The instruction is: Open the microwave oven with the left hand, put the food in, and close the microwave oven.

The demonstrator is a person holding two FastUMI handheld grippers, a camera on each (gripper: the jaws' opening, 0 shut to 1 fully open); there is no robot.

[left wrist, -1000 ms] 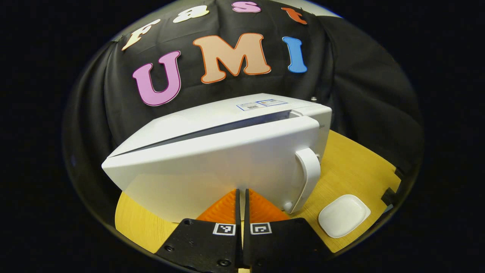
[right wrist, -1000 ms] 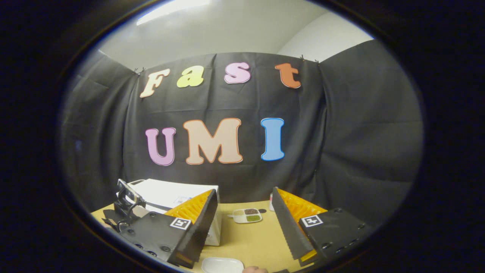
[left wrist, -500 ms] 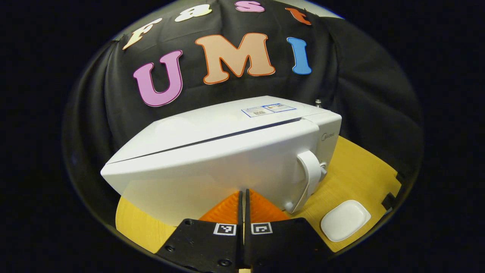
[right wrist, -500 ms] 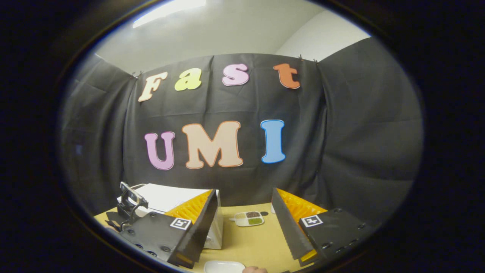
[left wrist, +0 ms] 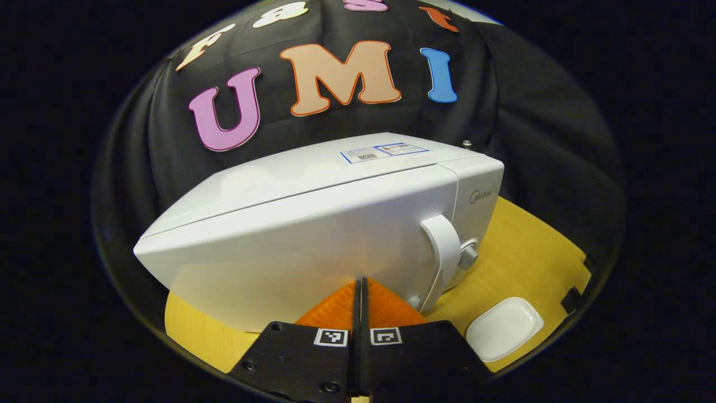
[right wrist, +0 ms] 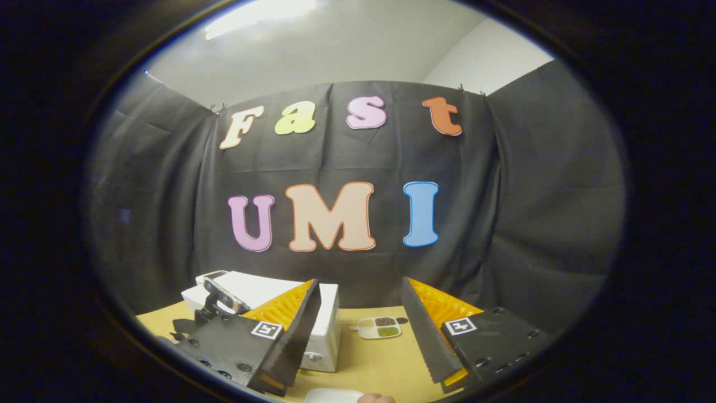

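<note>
Two grippers are at work, and the whole matter turns on the left one. In the left gripper view the left gripper (left wrist: 358,313) has its fingers pressed together with nothing between them, their joined tips up against the lower front of the microwave oven (left wrist: 313,224). The oven lies straight ahead of it, long axis running across the view, door (left wrist: 302,246) looking flush with the body; I can make out no gap along the top edge. The door handle (left wrist: 442,260) stands upright off to the right of the fingertips, near but not touched. So the left gripper is by far the nearer one; I judge it is pushing the door home, the last step.

In the right gripper view the right gripper (right wrist: 361,330) hangs back with its fingers spread wide and nothing held, the oven low and left beyond it.

Whether the latch has caught I cannot tell. The oven's inside is hidden, so the food cannot be checked. A white dish (left wrist: 503,336) sits on the wooden table (left wrist: 520,252) right of the handle, apparently empty. A small divided tray (right wrist: 379,328) lies farther back on the table, too small to read. The oven's underside and left end are cut off by the view's curve.
</note>
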